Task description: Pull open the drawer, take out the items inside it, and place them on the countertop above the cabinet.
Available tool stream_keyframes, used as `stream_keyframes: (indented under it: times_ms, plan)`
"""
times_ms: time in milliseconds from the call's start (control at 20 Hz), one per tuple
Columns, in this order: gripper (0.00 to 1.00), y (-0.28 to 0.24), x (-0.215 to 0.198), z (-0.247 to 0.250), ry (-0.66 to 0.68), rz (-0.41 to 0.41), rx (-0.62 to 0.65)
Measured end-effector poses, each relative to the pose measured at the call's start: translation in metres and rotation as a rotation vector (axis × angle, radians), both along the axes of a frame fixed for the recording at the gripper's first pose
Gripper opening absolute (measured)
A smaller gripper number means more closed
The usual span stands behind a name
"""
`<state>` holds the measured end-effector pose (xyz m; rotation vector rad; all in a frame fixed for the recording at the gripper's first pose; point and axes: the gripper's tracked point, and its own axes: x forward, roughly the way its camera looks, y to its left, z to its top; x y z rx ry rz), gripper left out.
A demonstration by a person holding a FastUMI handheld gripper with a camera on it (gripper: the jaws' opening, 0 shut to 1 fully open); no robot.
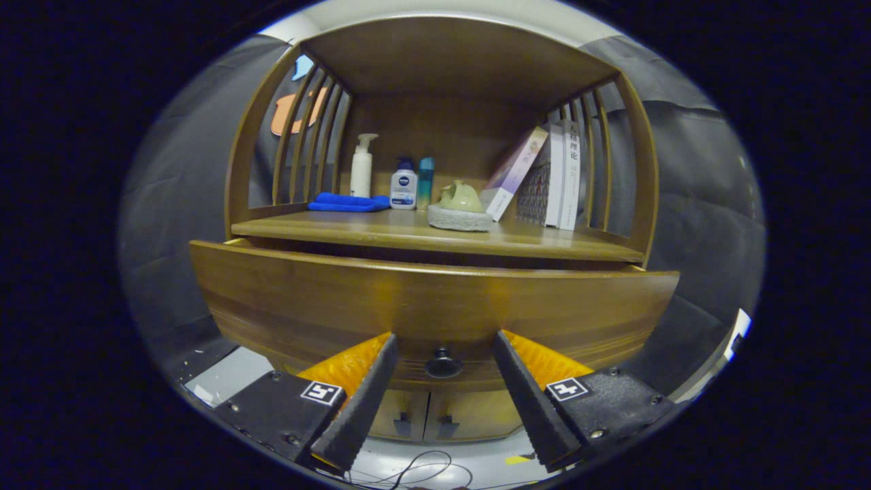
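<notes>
While the tool stands with its fingers apart, the small dark round knob lies between them, at 12 o'clock from the gap, untouched. It sits low on the curved brown wooden drawer front, which appears drawn slightly out beneath the wooden counter. Judged best: advance squarely, close on the knob's neck, then pull straight back without twisting.
</notes>
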<state>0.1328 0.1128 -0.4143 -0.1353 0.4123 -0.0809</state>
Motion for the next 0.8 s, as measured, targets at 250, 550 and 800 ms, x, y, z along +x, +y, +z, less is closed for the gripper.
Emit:
stream_keyframes:
  times_ms: [250, 550, 800]
  plan:
    - [0.94, -0.002, 0.035, -0.005, 0.029, -0.001, 0.005]
    - [0.95, -0.003, 0.045, -0.008, 0.061, -0.002, -0.024]
    - [0.98, -0.016, 0.028, 0.046, 0.028, 0.053, -0.015]
